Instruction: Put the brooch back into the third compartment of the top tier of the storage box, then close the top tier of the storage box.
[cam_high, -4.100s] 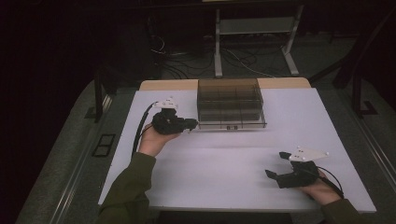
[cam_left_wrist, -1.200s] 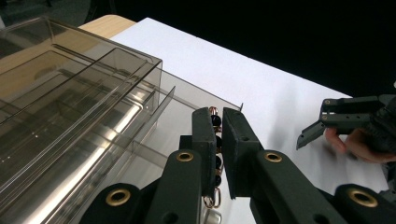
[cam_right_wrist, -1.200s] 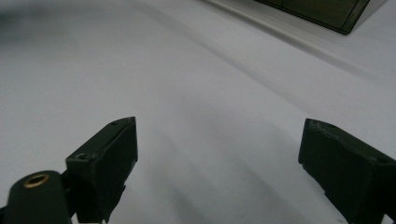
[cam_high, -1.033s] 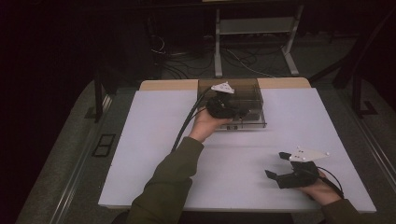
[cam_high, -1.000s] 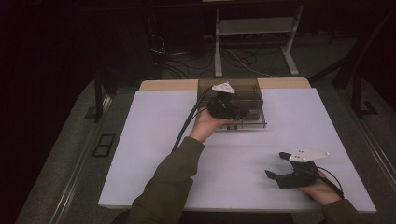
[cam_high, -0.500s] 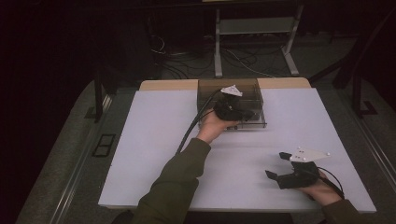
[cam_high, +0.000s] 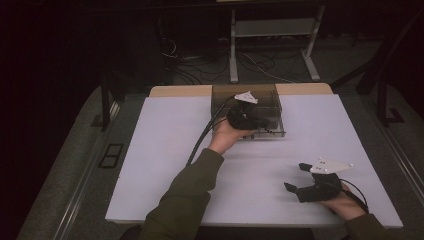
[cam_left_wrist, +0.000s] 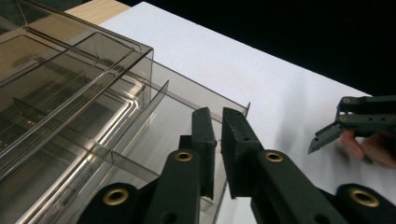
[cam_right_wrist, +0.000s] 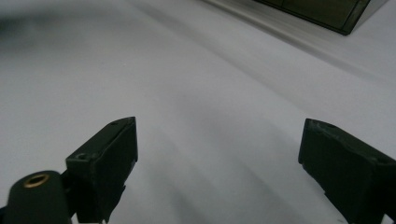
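Note:
A smoky clear organizer box with several compartments stands at the table's far middle. Over its front right part my left gripper reaches in from the left. In the left gripper view the left gripper has its jaws almost together on a thin clear wall at the box's outer edge. My right gripper rests near the table's front right, held by a hand, jaws wide apart. In the right gripper view the right gripper has only bare white tabletop between its jaws.
The white table top lies open to the left and in the middle. A corner of the box shows at the top of the right gripper view. The left gripper's cable trails along the forearm. Dark floor and a metal stand lie beyond.
About four seconds ago my left gripper was at the box's left side; it has since moved right to the box's front right. Over the last second it only edged right. The right gripper stayed still.

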